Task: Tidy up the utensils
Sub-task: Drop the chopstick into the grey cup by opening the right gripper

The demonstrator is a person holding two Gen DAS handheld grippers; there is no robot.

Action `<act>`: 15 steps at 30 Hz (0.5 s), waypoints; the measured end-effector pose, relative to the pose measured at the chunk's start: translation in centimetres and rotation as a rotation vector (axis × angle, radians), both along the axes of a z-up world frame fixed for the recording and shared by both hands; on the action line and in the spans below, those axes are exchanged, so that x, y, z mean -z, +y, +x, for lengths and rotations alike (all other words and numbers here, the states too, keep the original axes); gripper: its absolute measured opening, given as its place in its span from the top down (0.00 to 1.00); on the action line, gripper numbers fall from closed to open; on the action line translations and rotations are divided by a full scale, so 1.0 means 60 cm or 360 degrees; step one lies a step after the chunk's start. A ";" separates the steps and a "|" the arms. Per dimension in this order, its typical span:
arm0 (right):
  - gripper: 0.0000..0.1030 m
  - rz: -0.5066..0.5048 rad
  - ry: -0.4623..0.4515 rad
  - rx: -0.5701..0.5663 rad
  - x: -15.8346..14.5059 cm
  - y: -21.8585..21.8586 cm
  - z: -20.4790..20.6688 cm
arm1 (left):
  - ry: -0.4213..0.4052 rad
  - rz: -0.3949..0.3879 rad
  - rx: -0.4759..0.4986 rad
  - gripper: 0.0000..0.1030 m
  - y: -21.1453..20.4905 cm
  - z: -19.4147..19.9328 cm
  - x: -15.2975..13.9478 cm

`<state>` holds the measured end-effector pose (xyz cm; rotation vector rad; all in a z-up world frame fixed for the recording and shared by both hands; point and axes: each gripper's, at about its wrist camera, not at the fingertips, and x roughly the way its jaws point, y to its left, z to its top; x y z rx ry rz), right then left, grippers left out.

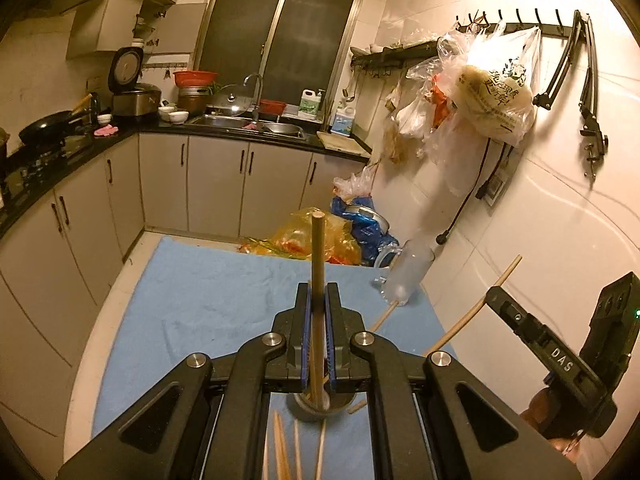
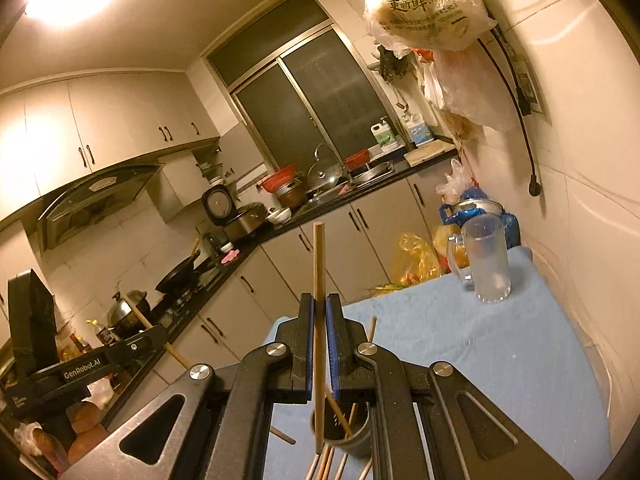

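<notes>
left wrist view: left gripper (image 1: 318, 332) pinches 1 chopstick (image 1: 317, 280) upright above the cup (image 1: 312, 410). right gripper (image 2: 319, 340) pinches another chopstick (image 2: 319, 320). risk: a thin stick may pivot, miss the cup and fall on the cloth (image 1: 208, 300).

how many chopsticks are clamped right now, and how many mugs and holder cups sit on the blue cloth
clamped chopsticks: 2, one upright in each set of jaws
glass mug: 1
dark holder cup: 1
total: 4
More chopsticks stand in the cup and lie around it on the blue cloth, but they are too hidden to count.
</notes>
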<state>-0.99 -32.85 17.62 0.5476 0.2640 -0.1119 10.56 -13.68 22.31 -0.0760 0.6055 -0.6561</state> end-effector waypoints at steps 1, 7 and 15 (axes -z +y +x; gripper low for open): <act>0.94 -0.0013 0.0003 0.0014 0.002 -0.002 0.007 | 0.0006 0.0004 -0.0005 0.94 -0.009 0.008 0.006; 0.94 0.0002 0.0106 0.0027 0.045 -0.015 0.053 | 0.0109 0.0067 -0.0007 0.94 -0.042 0.048 0.064; 0.93 0.0103 0.0330 -0.0053 0.124 -0.018 0.110 | 0.0217 0.0137 -0.0008 0.94 -0.065 0.087 0.131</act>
